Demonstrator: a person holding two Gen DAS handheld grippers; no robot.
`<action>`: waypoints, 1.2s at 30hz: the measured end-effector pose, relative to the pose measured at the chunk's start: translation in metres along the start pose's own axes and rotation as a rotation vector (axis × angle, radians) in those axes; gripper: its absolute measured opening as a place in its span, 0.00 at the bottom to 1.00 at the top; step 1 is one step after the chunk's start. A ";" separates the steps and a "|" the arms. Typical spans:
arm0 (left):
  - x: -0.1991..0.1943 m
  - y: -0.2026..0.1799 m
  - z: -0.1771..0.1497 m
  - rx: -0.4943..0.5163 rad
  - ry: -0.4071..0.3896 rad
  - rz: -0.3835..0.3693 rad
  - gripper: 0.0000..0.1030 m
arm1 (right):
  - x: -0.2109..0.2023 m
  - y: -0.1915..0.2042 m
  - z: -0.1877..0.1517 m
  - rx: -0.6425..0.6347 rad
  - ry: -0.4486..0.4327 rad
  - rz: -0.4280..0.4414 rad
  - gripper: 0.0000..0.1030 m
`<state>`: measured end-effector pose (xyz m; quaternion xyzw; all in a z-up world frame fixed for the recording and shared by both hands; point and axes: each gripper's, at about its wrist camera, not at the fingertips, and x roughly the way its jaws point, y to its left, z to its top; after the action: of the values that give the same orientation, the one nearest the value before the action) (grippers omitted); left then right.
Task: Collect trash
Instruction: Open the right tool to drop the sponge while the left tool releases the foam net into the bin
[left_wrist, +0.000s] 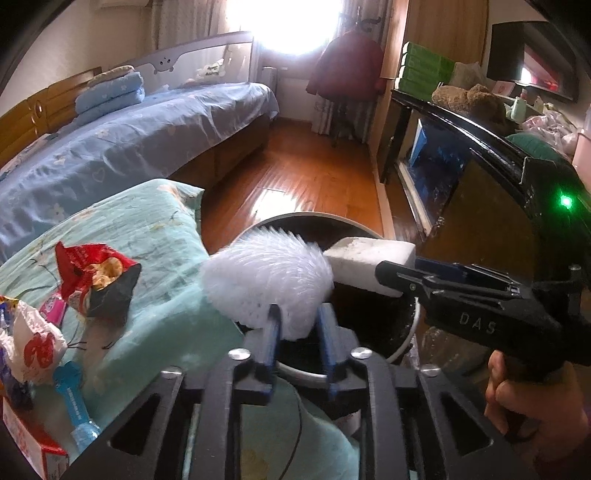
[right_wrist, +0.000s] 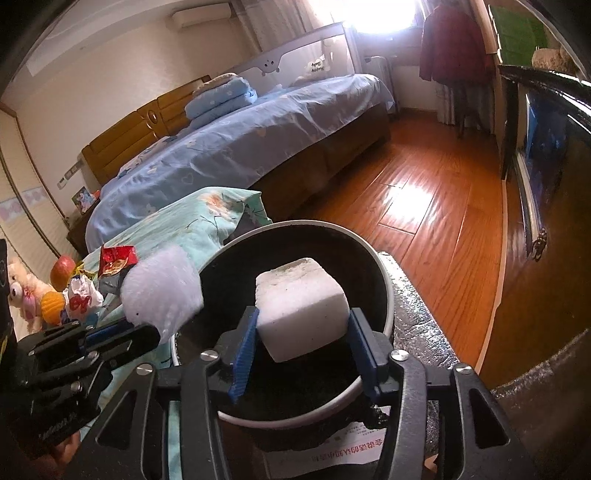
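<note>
White foam net (left_wrist: 266, 284) sits between the left gripper (left_wrist: 295, 325) fingers; the right gripper (right_wrist: 303, 332) loosely brackets a foam block (right_wrist: 301, 306), both over the black-lined bin (right_wrist: 384, 280).

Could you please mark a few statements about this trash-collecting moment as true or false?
1. The white foam block sits between the right hand-held gripper's fingers, above the bin. True.
2. The left hand-held gripper has a red snack wrapper at its fingers. False: it has a white foam net; the red snack wrapper lies on the teal cloth.
3. The bin has a black liner. True.
4. The floor is carpeted. False: it is polished wood.
5. The bed has a blue cover. True.
</note>
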<state>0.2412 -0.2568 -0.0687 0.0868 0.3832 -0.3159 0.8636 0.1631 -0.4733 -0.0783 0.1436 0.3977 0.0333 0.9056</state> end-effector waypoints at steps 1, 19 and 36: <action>-0.002 0.001 -0.001 -0.003 -0.004 0.011 0.46 | 0.000 0.000 0.001 0.004 0.000 0.001 0.53; -0.083 0.048 -0.074 -0.221 -0.050 0.141 0.67 | -0.016 0.054 -0.017 -0.041 -0.017 0.101 0.86; -0.164 0.074 -0.145 -0.366 -0.057 0.313 0.67 | -0.009 0.134 -0.043 -0.125 0.037 0.227 0.86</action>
<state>0.1156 -0.0628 -0.0587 -0.0218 0.3914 -0.1060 0.9138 0.1329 -0.3366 -0.0604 0.1300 0.3927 0.1628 0.8957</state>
